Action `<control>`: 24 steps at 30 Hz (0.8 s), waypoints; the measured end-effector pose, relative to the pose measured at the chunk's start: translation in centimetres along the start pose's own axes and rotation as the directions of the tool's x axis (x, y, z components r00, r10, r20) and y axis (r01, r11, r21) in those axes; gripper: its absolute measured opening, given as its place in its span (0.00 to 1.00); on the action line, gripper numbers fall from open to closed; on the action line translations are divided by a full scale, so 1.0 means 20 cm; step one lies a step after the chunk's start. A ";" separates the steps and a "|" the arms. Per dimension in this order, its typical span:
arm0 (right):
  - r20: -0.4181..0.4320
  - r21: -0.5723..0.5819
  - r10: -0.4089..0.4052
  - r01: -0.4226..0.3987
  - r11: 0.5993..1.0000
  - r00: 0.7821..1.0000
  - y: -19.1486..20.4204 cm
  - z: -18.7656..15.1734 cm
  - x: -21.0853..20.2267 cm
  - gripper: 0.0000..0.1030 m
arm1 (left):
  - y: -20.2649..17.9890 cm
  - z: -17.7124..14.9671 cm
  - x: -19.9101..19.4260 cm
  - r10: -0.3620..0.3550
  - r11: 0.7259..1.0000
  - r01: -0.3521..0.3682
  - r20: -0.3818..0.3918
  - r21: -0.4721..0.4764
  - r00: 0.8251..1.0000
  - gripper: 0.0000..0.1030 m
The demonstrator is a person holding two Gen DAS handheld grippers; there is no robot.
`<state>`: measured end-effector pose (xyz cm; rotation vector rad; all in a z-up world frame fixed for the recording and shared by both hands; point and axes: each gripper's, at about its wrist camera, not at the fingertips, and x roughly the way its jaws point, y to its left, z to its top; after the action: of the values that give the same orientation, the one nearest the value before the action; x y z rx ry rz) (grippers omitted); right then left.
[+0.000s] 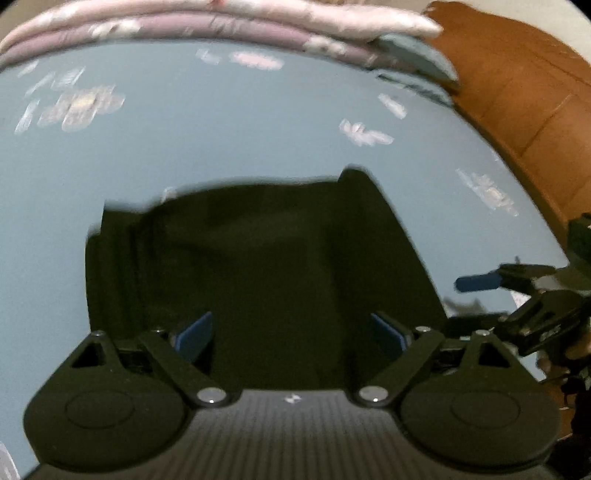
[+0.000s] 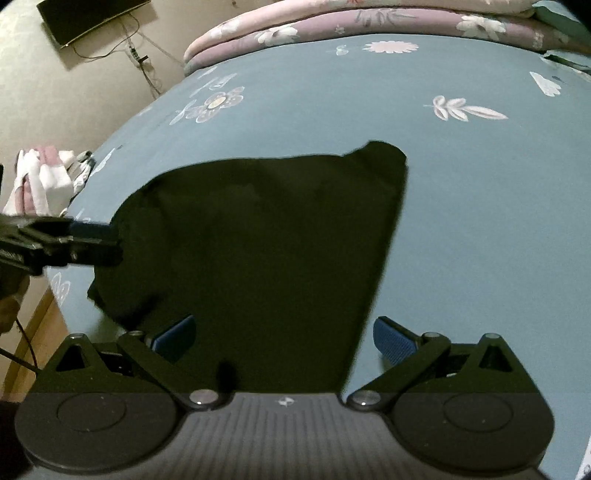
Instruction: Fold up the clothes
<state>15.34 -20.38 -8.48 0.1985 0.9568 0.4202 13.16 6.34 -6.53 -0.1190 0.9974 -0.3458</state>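
Both sets of blue-padded fingers (image 1: 194, 338) stand spread wide with nothing pinched. The left gripper (image 1: 291, 338) hovers over the near part of the dark, soft cloth garment (image 1: 258, 266); the right gripper (image 2: 286, 336) straddles its near right edge. The garment lies partly folded on the blue flower-printed bed sheet (image 2: 480, 221).

To fold well, each gripper probably should pinch one near corner, through every layer, then lift evenly and lay the edges square.

No containers show; a stack of pink floral quilts (image 2: 332, 22) sits at the bed's far end.
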 end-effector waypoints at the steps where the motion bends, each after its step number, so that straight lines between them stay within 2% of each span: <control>1: 0.002 0.002 0.005 -0.005 1.000 1.000 -0.02 -0.02 -0.01 1.00 | 0.00 -0.03 0.01 0.011 1.000 -0.012 -0.017 -0.018 1.000 0.87; 4: 0.005 0.019 0.026 -0.026 0.999 1.000 -0.06 -0.06 -0.02 1.00 | 0.02 -0.12 0.05 0.062 0.996 -0.067 -0.071 -0.067 0.996 0.84; 6: 0.004 0.035 0.032 -0.033 0.999 0.999 -0.09 -0.08 -0.02 1.00 | 0.02 -0.14 0.02 0.082 0.992 -0.088 -0.071 -0.088 0.994 0.83; 10: -0.001 0.031 0.052 -0.052 0.998 0.999 -0.11 -0.11 -0.04 1.00 | 0.05 -0.08 -0.12 0.090 0.991 -0.087 0.017 -0.102 0.996 0.83; 13: -0.003 0.056 0.062 -0.062 0.997 0.998 -0.15 -0.11 -0.05 1.00 | 0.14 -0.01 -0.21 0.126 0.983 -0.111 0.096 -0.146 0.987 0.83; 17: -0.008 0.100 0.074 -0.073 0.992 0.997 -0.18 -0.09 -0.05 1.00 | 0.39 0.03 -0.20 0.143 0.959 -0.113 0.100 -0.261 0.985 0.79; 18: -0.010 0.105 0.072 -0.071 0.992 0.997 -0.18 -0.09 -0.05 1.00 | 0.46 0.03 -0.19 0.139 0.951 -0.106 0.096 -0.289 0.986 0.74; 19: -0.011 0.105 0.066 -0.065 0.992 0.998 -0.18 -0.08 -0.05 1.00 | 0.52 0.02 -0.17 0.125 0.944 -0.092 0.087 -0.316 0.988 0.73; 24: -0.015 0.115 0.028 -0.026 0.993 0.999 -0.17 -0.08 -0.06 1.00 | 0.77 -0.06 0.00 -0.017 0.907 0.027 0.028 -0.420 0.999 0.73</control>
<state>14.31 -23.89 -9.66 0.3132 0.9965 0.3928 15.72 20.86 -11.16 -0.5262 1.0360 -0.1431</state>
